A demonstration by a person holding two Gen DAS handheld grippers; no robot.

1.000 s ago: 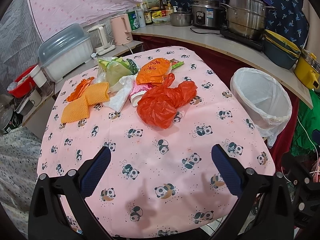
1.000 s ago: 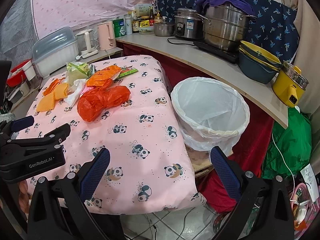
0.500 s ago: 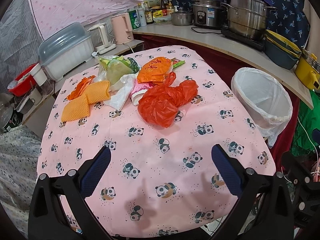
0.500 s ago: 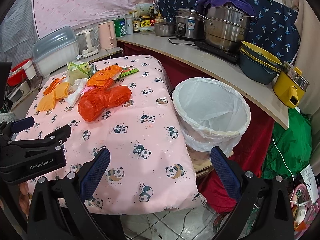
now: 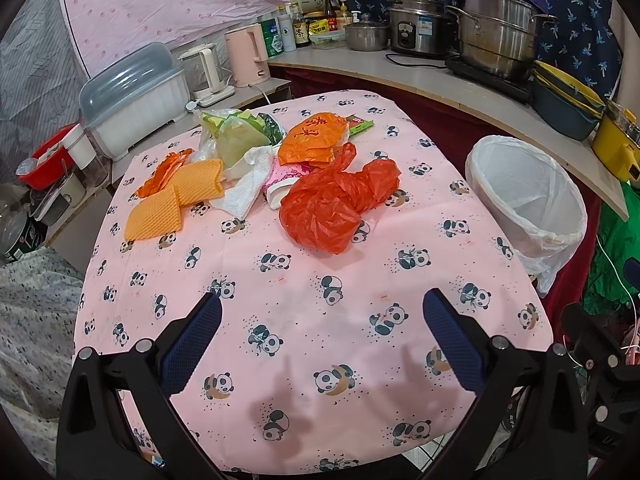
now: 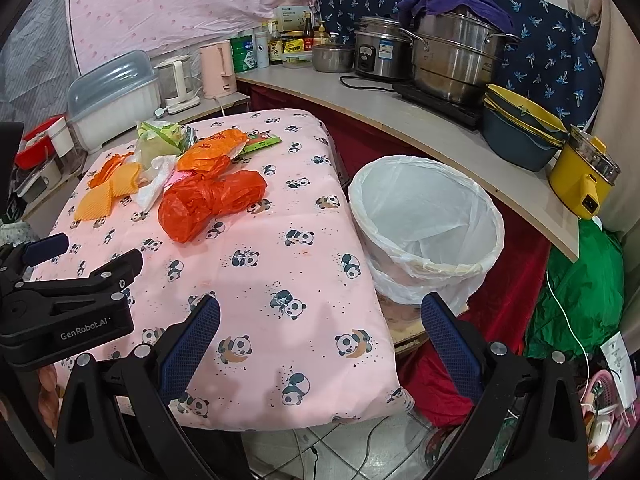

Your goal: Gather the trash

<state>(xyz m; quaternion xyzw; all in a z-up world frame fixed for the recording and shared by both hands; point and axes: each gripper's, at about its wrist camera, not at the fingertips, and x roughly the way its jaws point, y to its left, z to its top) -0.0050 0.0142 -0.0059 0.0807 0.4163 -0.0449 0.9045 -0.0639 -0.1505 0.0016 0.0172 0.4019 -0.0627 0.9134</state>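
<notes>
A table (image 5: 304,344) covered in a pink panda-print cloth carries a heap of trash toward its far edge. The left gripper (image 5: 322,320) hovers over the near part of the table with its blue-padded fingers (image 5: 192,342) spread wide and nothing between them. The nearest piece of trash, a crumpled red plastic bag (image 5: 332,204), lies well ahead of that gripper, roughly in line with the gap between the fingers, at the middle of the table.

Behind the red bag sits an orange plastic bag (image 5: 314,140) with red print, and a green snack wrapper (image 5: 360,126) pokes out beside it toward the far right corner. To the left lie a white paper towel (image 5: 244,192), a clear bag of green scraps (image 5: 236,136) near the far edge, and flat orange waffle-textured sheets (image 5: 176,200) toward the left edge. A small white cup (image 5: 278,196) is tucked against the red bag; its contents cannot be made out.

The right gripper (image 6: 320,320) hangs over the near right corner of the table, its fingers also held wide apart and empty. A trash bin (image 6: 428,216) lined with a white bag stands on the floor just beside the right edge of the table, ahead of the right gripper's right finger. In the right wrist view the red bag (image 6: 208,204) lies well ahead and to the left.
</notes>
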